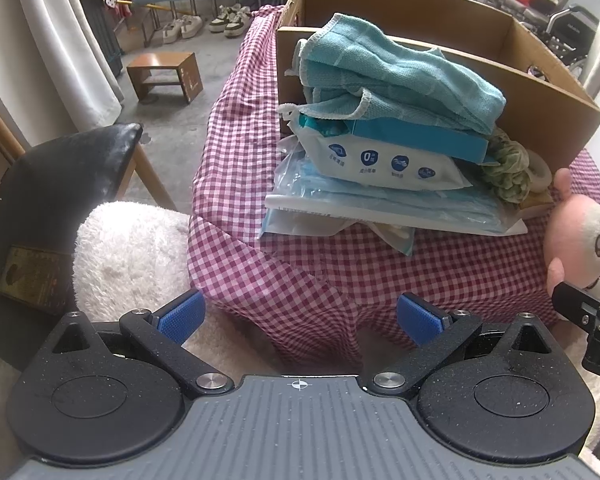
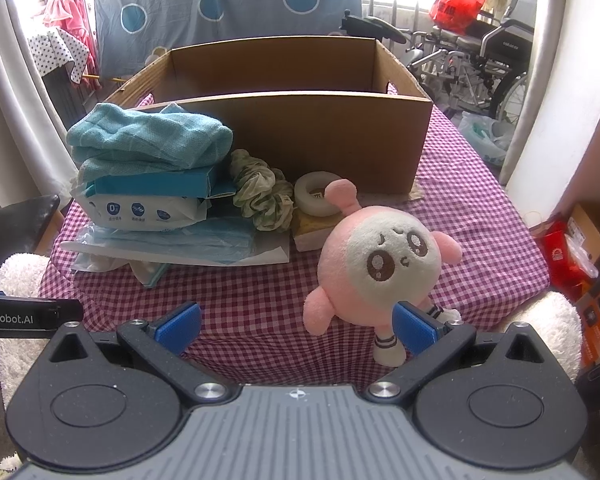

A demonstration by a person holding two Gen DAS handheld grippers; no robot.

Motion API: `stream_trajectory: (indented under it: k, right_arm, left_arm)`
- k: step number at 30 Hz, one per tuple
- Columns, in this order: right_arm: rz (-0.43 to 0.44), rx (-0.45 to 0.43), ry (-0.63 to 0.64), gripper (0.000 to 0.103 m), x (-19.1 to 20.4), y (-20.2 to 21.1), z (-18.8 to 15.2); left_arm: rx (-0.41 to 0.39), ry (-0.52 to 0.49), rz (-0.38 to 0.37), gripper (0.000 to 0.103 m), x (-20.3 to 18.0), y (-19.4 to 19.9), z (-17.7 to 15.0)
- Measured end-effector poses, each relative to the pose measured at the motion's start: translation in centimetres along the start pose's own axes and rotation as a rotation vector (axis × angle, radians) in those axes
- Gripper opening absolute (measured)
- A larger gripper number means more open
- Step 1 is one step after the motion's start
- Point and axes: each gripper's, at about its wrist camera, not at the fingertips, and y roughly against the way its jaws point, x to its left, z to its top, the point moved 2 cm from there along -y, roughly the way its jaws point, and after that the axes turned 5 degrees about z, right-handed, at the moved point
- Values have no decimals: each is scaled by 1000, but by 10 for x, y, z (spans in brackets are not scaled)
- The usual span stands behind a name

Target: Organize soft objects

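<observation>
Gaping wide and holding nothing, the right tongs (image 2: 296,326) are hovering at the table (image 2: 480,216) edge beside the pink plush (image 2: 384,268), which is leaning head-up toward the cardboard box (image 2: 300,132); the left tongs (image 1: 300,316) are likewise spread empty, facing the towel stack (image 1: 384,76)

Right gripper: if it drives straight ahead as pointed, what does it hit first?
Probably the pink plush toy: the right gripper is open, and the toy already sits against its right finger, off-centre. Dead centre, the checkered tablecloth comes first, though depth is unclear.
</observation>
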Motion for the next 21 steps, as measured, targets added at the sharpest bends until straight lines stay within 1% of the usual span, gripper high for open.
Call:
stream_trajectory:
  k: [21]
  right_arm:
    - [4, 2, -4, 103, 0, -1, 0]
  left_arm:
    - [2, -3, 3, 103, 1, 0, -1]
